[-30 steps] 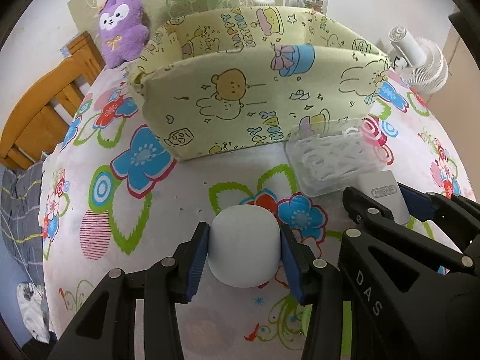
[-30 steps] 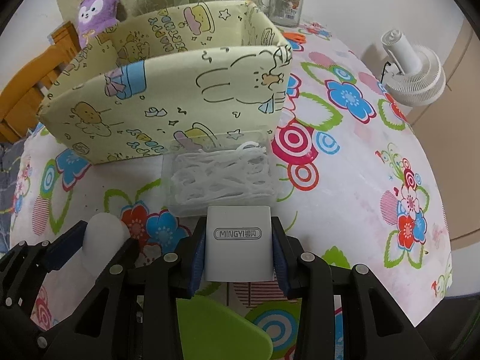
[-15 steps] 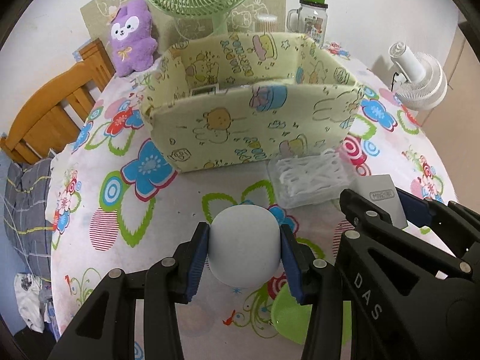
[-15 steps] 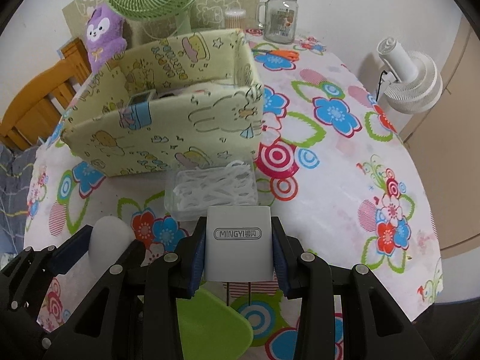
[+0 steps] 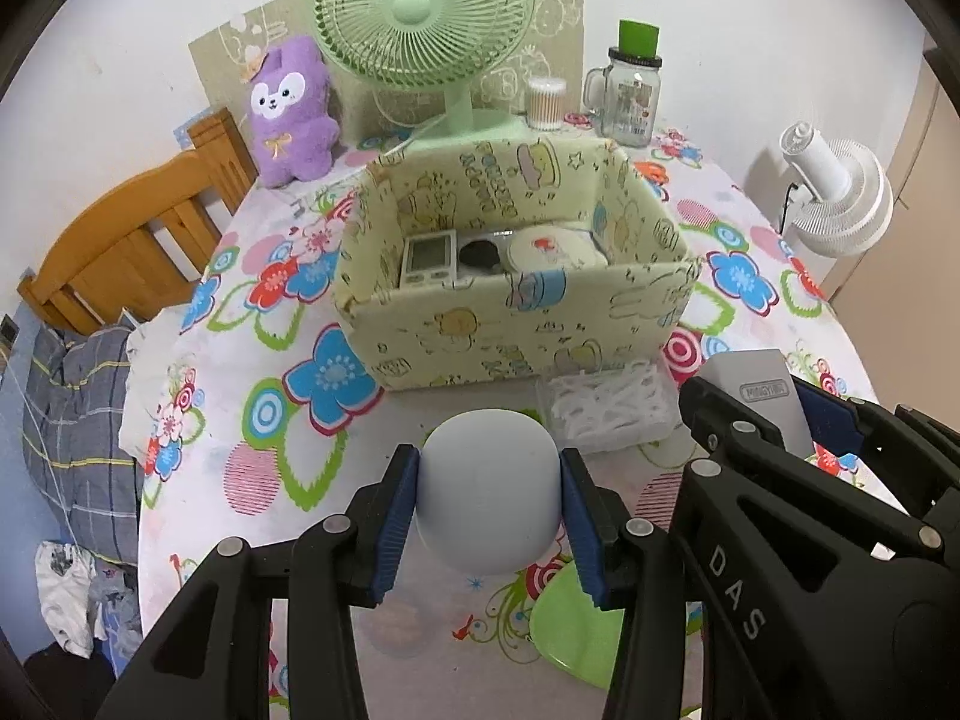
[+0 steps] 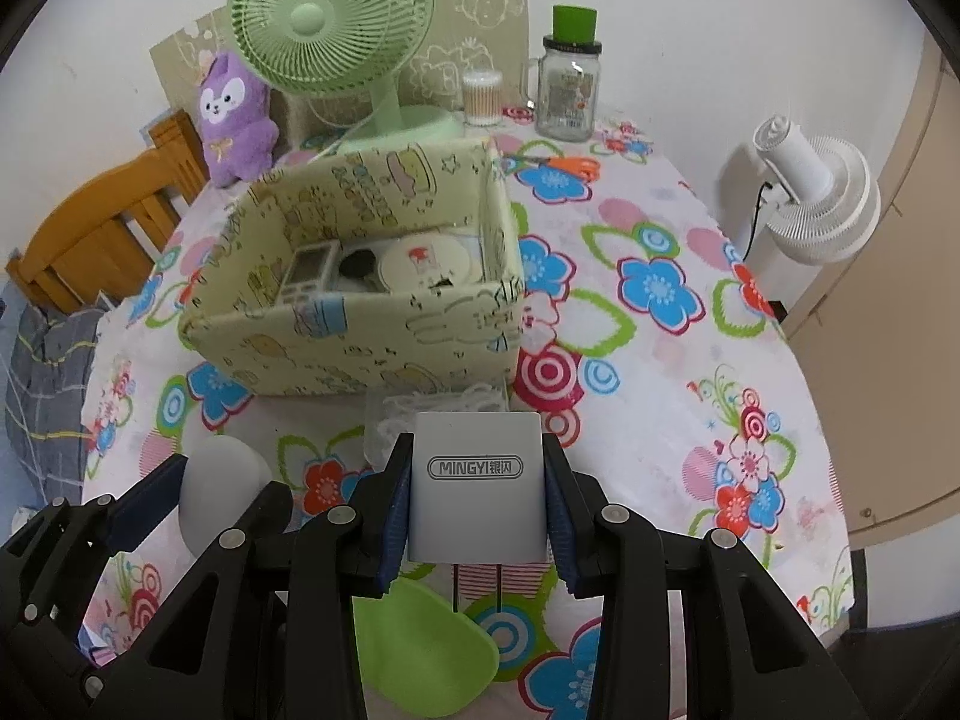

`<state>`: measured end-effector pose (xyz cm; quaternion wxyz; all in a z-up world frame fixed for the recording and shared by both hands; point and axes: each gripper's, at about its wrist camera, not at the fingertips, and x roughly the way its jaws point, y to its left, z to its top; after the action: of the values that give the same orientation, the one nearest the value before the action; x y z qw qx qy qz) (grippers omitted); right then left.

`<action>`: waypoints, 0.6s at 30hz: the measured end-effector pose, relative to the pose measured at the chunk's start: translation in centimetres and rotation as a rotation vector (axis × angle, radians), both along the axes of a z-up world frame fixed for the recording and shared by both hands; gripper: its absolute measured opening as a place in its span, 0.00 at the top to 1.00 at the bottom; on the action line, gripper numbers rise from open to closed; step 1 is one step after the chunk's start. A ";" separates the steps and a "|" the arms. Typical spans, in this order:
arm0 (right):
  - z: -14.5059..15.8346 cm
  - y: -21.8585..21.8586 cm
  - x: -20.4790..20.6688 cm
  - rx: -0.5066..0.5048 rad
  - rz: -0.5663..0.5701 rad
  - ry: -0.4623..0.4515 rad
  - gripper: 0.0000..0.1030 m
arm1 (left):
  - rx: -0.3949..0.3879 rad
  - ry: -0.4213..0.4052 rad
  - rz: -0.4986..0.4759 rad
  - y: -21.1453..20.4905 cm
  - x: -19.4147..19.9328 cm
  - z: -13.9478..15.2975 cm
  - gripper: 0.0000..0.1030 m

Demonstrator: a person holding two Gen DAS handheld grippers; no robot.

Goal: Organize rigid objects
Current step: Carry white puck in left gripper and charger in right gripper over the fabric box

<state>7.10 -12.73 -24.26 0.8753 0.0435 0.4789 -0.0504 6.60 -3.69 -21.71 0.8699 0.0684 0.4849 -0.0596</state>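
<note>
My left gripper (image 5: 487,504) is shut on a white rounded object (image 5: 486,489) and holds it above the table, in front of the yellow cartoon-print fabric box (image 5: 516,330). My right gripper (image 6: 477,516) is shut on a grey MINGYI charger (image 6: 477,483) with its prongs pointing down, also held high in front of the box (image 6: 360,348). The box holds a grey device (image 5: 427,258), a black item and a round white case (image 5: 555,246). A clear box of floss picks (image 5: 609,411) lies on the table before the box.
A green dish (image 6: 420,654) lies on the table below the grippers. A green fan (image 5: 420,12), purple plush (image 5: 291,114), cotton-swab jar and glass mug (image 5: 630,93) stand at the back. A wooden chair (image 5: 120,240) is at left, a white fan (image 5: 834,198) at right.
Both grippers rose and drew back with their objects. The view now looks down into the box, whose contents have come into sight.
</note>
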 end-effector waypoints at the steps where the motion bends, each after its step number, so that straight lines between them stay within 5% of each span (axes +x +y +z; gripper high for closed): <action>1: 0.2 0.0 0.0 0.000 0.000 -0.002 0.59 | 0.000 -0.004 0.000 0.0 0.0 0.3 0.54; 18: 4.5 -0.5 0.2 0.003 0.007 -0.079 0.59 | -0.009 -0.068 -0.043 -0.7 0.4 4.2 0.54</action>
<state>7.31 -13.23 -19.74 0.8937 0.0454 0.4441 -0.0448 7.04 -4.42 -17.49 0.8846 0.0768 0.4534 -0.0783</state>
